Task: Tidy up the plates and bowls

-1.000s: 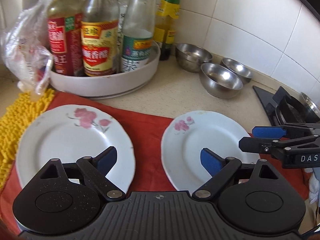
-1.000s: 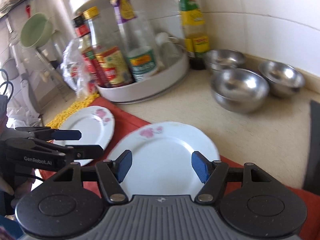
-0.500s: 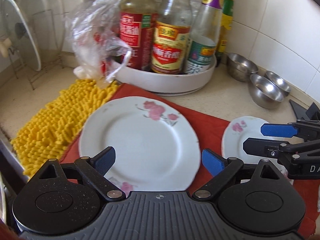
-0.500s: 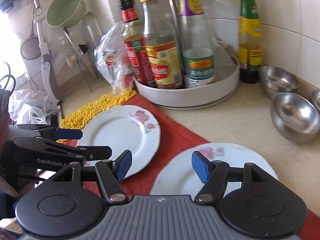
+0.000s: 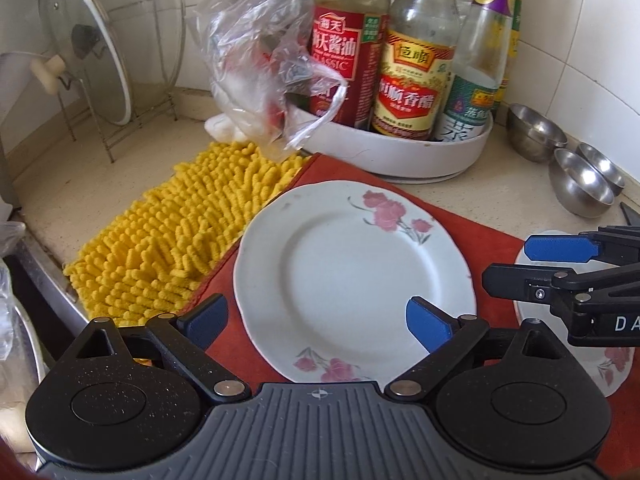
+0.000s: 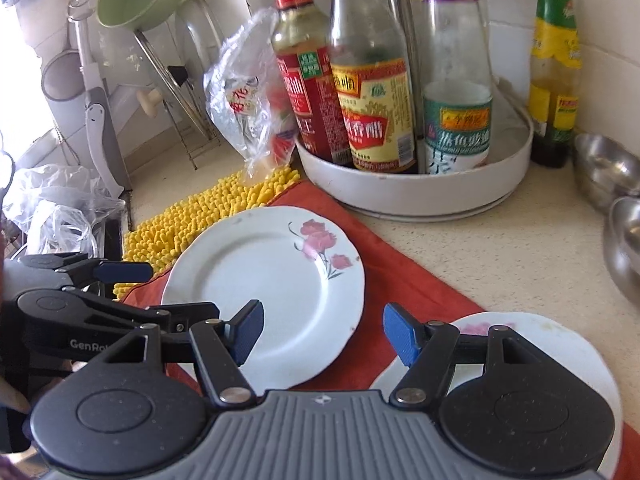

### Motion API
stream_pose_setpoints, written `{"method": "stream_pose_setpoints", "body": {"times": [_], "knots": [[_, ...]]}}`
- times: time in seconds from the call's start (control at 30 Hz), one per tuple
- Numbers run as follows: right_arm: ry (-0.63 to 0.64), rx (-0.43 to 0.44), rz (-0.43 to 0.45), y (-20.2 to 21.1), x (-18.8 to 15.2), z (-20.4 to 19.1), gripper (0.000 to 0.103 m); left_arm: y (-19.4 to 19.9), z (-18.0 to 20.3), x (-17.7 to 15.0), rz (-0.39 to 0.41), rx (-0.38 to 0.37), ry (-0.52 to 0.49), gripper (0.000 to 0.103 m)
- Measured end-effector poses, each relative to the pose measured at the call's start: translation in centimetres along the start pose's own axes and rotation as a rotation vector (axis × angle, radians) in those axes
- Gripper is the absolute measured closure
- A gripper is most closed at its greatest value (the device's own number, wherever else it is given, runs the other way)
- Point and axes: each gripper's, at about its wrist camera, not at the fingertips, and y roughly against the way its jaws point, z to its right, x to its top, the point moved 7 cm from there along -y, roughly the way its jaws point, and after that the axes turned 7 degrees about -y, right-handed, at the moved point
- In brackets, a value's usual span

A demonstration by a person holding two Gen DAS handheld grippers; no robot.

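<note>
Two white plates with pink flowers lie on a red cloth (image 5: 472, 224). The left plate (image 5: 352, 276) sits just ahead of my left gripper (image 5: 316, 322), which is open and empty above its near rim. The right plate (image 5: 616, 364) lies at the right edge, partly hidden by my right gripper (image 5: 532, 264), seen side-on. In the right wrist view the right gripper (image 6: 323, 332) is open and empty, between the left plate (image 6: 264, 288) and the right plate (image 6: 560, 344). Three steel bowls (image 5: 580, 188) stand at the back right.
A white turntable tray (image 5: 400, 152) with sauce bottles and a plastic bag (image 5: 264, 60) stands behind the plates. A yellow chenille mat (image 5: 168, 240) lies left of the cloth. A wire rack with a glass lid (image 5: 92, 44) stands far left. A sink edge (image 5: 44, 280) is left.
Both views have swung left. The left plate has come to the centre ahead of my left gripper, and the right plate and bowls have slid to the right edge. Both grippers stay open.
</note>
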Motion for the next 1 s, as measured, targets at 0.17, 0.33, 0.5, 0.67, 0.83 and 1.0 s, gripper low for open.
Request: {"method": "stream_pose_setpoints", "body": {"times": [0.17,0.33,0.5,0.67,0.83,1.0], "knots": [[-0.017,0.000,-0.037,-1.9,0.0,0.2,0.037,-1.1,-0.8,-0.3,-0.030,0.015,0.013,0.005],[-0.012,-0.007,-0.071,-3.5,-0.2,0.3,0.037,-2.3,-0.8,-0.7,-0.058,0.015,0.012,0.005],[-0.013,0.009,-0.090,-4.2,-0.3,0.4,0.037,-3.2,-0.8,-0.8,-0.074,0.019,0.015,0.005],[-0.030,0.034,-0.115,-4.8,-0.5,0.7,0.050,-3.9,-0.7,-0.8,-0.079,0.026,0.007,0.006],[-0.037,0.041,-0.119,-4.8,-0.4,1.0,0.054,-4.3,-0.2,-0.5,-0.072,0.009,-0.004,0.008],[-0.044,0.054,-0.113,-4.6,-0.4,1.1,0.055,-4.4,0.2,-0.4,-0.064,0.008,-0.007,0.008]]}}
